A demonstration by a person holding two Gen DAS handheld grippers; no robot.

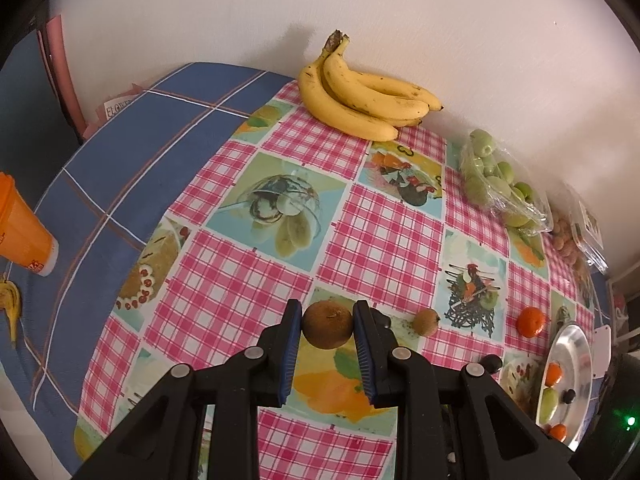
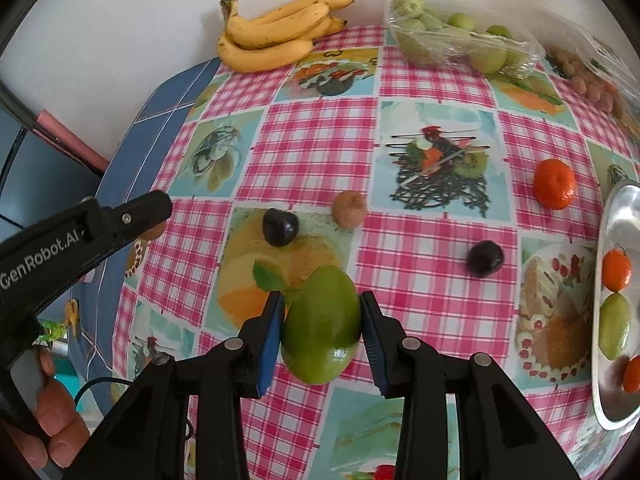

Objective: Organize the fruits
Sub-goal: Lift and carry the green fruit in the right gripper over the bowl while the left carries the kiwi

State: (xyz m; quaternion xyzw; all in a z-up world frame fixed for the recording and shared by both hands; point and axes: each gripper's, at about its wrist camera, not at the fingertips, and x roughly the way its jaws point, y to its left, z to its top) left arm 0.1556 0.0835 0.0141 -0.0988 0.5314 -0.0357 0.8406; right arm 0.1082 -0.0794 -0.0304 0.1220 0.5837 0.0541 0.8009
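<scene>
Nearest in the left wrist view, the left tongs (image 1: 328,326) are clamped on a brown kiwi (image 1: 327,325), both blue pads pressing its sides, held clear above the checked surface (image 1: 240,292). In the right wrist view the right tongs (image 2: 322,330) grip a green fruit (image 2: 322,326) — probably a mango or a large lime, the lens makes it hard to say — pads tight against both flanks.

Just beyond lie two dark plums (image 2: 280,227) (image 2: 485,258), well apart, with a second kiwi (image 2: 349,208) between and behind them. A mandarin (image 2: 555,184) sits further right, near the metal tray (image 2: 612,216), which holds mandarins and a green fruit.

At the far edge against the wall rest a bunch of bananas (image 2: 276,32) and a clear bag of green fruit (image 2: 460,36), nothing blocking them. At the left of the right wrist view, a hand (image 2: 44,420) holds the other tool's black body.
</scene>
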